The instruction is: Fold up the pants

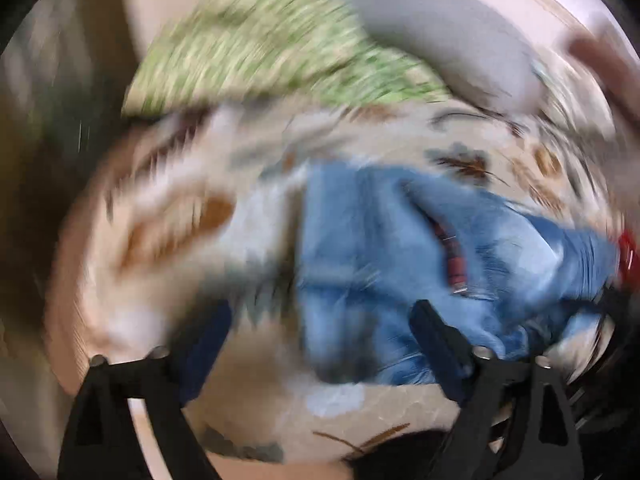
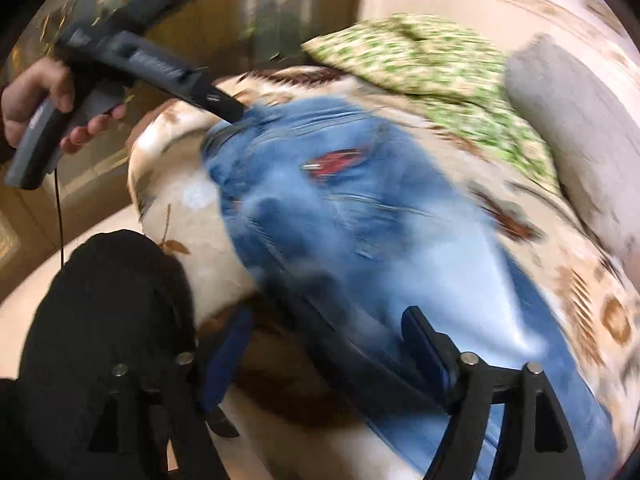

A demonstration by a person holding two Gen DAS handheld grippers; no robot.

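Early step, by your setup: the jeans (image 2: 360, 216) lie crumpled on the patterned blanket (image 2: 592, 304). Your left gripper (image 1: 320, 344) and right gripper (image 2: 328, 344) both stand wide, holding nothing. Next: pinch the waistband and spread it flat; blur hides detail.

No legible text anywhere; markings on the left gripper (image 2: 236, 114) handle blurred beyond reading.

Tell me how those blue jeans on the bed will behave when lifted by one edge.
The jeans look floppy: they lie rumpled and creased on the patterned blanket, so they would probably sag and drape. Denim this bulky is likely fairly heavy, and the loose layers may slide apart.
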